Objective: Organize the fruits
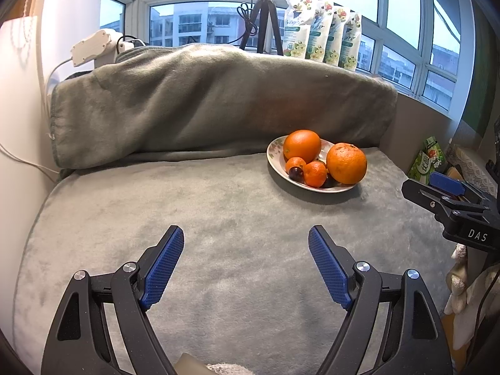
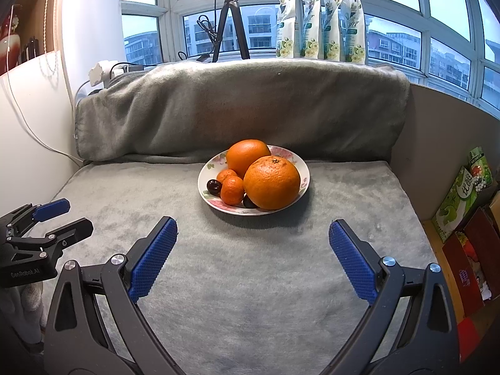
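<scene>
Right wrist view showed the right gripper [image 2: 253, 234] with its jaws spread wide and holding nothing, hovering over the grey blanket [image 2: 250, 281] just short of the floral plate [image 2: 204, 168], while the left gripper [image 1: 246, 240] likewise hung released and empty above the blanket, well apart from the plate. On that plate sat two large oranges [image 2: 272, 182], two small mandarins [image 2: 232, 190] and dark plums [image 2: 214, 186], all touching, with refill pouches [image 2: 318, 22] and a tripod [image 2: 231, 22] on the sill behind.
</scene>
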{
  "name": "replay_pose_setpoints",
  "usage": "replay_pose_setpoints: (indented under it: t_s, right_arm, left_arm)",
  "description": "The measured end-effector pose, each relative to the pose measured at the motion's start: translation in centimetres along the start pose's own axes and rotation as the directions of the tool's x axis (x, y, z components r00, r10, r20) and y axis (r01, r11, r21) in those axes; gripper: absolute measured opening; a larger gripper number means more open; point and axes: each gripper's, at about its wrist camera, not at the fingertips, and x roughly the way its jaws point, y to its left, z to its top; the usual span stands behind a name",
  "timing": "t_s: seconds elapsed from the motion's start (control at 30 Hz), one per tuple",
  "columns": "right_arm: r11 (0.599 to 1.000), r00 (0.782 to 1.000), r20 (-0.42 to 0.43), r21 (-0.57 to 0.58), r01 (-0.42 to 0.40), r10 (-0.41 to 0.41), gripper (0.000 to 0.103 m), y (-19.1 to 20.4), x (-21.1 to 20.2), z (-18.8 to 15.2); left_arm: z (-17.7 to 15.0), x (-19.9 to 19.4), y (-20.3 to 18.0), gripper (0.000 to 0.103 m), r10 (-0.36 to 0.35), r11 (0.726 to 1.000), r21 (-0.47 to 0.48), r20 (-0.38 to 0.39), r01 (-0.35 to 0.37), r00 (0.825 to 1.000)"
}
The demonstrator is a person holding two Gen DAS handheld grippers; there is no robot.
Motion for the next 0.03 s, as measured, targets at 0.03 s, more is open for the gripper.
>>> replay_pose_setpoints:
  t_s: [0.03]
  right_arm:
    - [1.000,1.000,-0.003,0.001,0.000,0.000,0.100,-0.06,0.13,-0.05]
  left_arm:
    - [0.01,0.02,0.03,0.082,0.001,1.000,0.000,0.000,-0.001,1.000]
